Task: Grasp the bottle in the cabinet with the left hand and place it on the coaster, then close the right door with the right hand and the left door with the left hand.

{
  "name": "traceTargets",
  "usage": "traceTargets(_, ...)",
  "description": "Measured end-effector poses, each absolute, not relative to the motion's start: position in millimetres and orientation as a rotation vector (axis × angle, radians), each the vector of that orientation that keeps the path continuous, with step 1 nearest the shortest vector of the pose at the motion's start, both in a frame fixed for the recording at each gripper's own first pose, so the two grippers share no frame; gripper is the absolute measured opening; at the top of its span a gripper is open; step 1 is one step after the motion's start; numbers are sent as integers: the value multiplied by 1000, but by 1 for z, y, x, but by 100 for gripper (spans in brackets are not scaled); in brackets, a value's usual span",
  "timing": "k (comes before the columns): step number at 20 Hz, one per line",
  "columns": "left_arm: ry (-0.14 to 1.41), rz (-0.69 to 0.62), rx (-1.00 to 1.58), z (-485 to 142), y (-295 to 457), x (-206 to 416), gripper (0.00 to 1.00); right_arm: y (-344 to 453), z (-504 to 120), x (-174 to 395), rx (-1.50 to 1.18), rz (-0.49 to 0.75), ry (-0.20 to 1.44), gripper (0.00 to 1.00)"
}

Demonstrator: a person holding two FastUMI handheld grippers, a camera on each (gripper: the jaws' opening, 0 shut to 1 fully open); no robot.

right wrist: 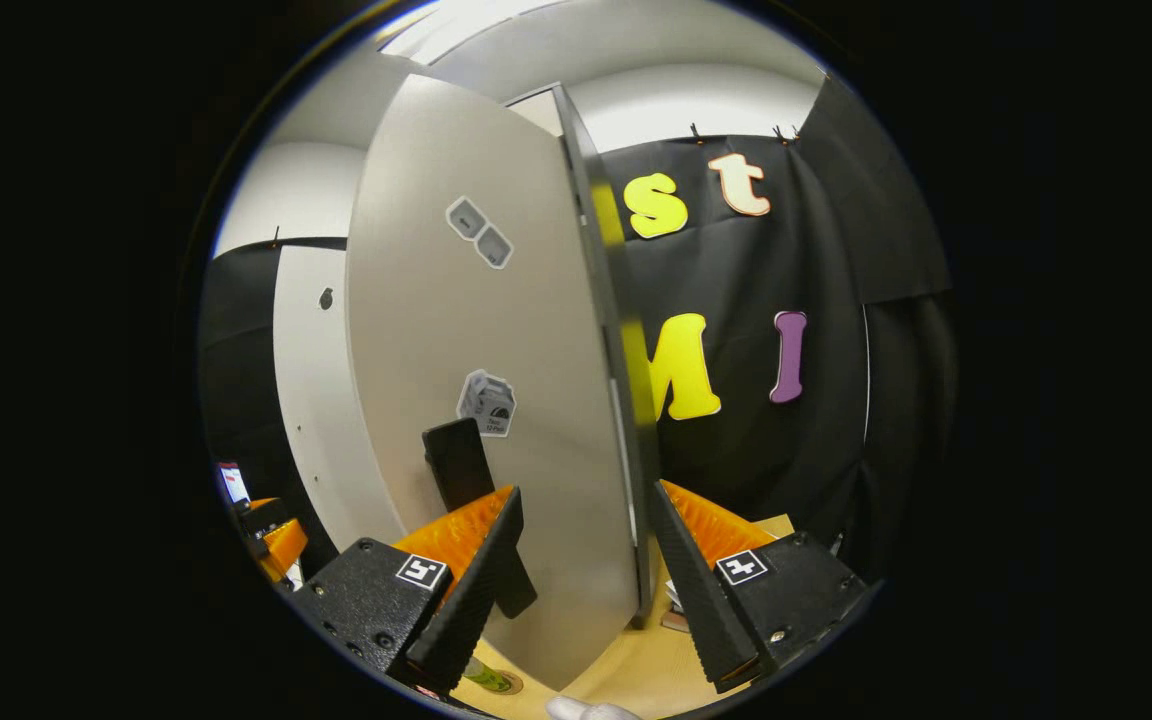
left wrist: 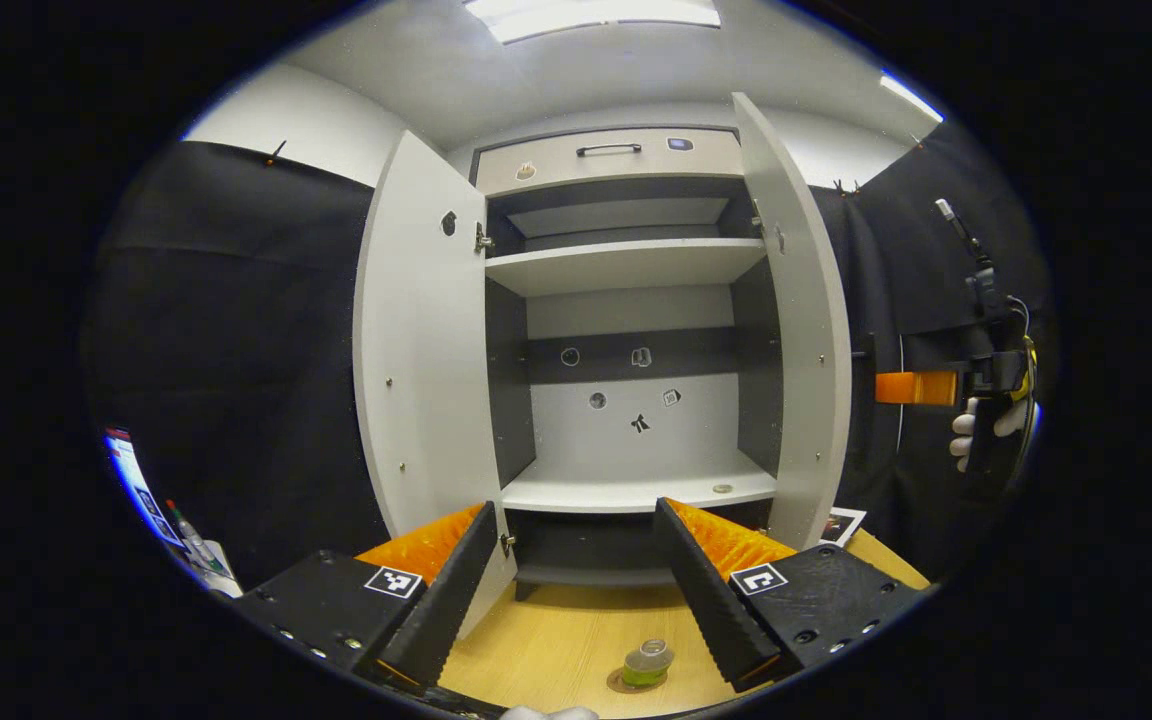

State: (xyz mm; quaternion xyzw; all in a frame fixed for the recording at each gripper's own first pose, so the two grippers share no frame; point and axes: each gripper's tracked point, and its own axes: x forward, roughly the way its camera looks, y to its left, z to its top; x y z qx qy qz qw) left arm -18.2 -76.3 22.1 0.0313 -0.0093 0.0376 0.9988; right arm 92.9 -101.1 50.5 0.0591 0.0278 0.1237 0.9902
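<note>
The left claw stands wide open with nothing between its ribbed fingers, held above the desk in front of the cabinet. Just below the gap, a little toward the claw's right finger, the bottle stands upright on the coaster, which lies flat on the desk well in front of the cabinet. The bottle is apart from both fingers.

Beyond the left claw the cabinet faces it squarely, both doors swung out. The left door hangs open on the cabinet's left side and the right door on its right side. Between them the middle shelf and the upper shelf are in plain sight, with small stickers on the back panel.

To the right of the cabinet's right door, in the left gripper view, the right claw shows as an orange finger, gripped by a gloved hand, close to the door's outer edge.

In the right gripper view the right claw is also spread wide and holds nothing. The right door rises directly ahead of it, edge on, its lower part lying in line with the gap between the fingers; whether either finger touches it cannot be told. At the foot of that door, beside the claw's left finger, the bottle and coaster peek out on the desk.
</note>
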Motion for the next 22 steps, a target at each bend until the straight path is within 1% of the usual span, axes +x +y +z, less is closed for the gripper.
traceTargets(8, -20, 7, 81, 15, -53, -19, 96, -42, 42, 109, 96, 228, 25, 81)
traceTargets(10, -13, -19, 84, 13, -41, -16, 96, -14, 28, 113, 53, 264, 45, 80)
traceTargets(13, -13, -29, 85, 10, -19, -14, 96, 10, 20, 105, 45, 277, 47, 81)
traceTargets(22, -6, -109, 58, -4, 18, -7, 96, 19, 2, 67, 10, 172, 76, 81)
